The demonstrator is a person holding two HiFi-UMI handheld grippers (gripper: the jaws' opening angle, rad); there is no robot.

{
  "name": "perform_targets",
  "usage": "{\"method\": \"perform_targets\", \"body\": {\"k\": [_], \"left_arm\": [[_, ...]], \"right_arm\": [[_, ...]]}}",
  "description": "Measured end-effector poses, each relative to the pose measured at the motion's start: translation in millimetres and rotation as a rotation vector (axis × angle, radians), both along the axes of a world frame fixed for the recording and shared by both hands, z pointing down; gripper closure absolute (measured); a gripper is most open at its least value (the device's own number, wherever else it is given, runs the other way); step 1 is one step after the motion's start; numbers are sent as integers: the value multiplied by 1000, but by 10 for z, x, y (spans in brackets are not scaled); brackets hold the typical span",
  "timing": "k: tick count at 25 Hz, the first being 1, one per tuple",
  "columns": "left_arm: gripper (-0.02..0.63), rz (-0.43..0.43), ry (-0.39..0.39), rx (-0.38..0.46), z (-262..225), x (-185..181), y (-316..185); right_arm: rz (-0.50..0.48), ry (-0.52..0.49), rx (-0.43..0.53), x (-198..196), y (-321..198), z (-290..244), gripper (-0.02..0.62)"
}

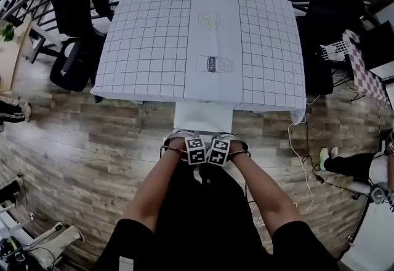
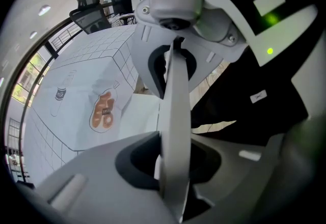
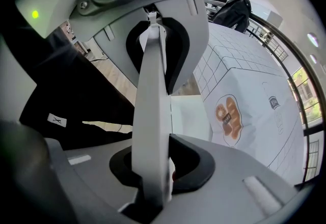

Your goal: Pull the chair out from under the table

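Left gripper [image 1: 196, 154] and right gripper [image 1: 218, 153] clamping chair [image 1: 203, 117] by its back; pull-out apparently proceeding, calling for steady rearward draw from table [image 1: 154, 48].

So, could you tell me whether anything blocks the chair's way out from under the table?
Nothing visible does: behind the chair stands only the person holding it; a white cable lies on the floor to its right.

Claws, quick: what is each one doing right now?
Left claw: closed on the chair back.
Right claw: closed on the chair back too.
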State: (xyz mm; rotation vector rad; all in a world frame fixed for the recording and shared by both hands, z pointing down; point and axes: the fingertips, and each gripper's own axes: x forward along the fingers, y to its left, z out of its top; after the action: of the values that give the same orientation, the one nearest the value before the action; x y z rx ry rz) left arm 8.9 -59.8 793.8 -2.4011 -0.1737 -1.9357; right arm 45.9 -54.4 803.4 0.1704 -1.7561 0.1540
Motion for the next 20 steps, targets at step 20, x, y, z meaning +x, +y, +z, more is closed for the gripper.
{"method": "perform_targets", "body": {"k": [20], "left_arm": [[512,-28,3,-53,-44,-180,661]], "right_arm": [[28,-27,-29,-157,665,-48,515]]}}
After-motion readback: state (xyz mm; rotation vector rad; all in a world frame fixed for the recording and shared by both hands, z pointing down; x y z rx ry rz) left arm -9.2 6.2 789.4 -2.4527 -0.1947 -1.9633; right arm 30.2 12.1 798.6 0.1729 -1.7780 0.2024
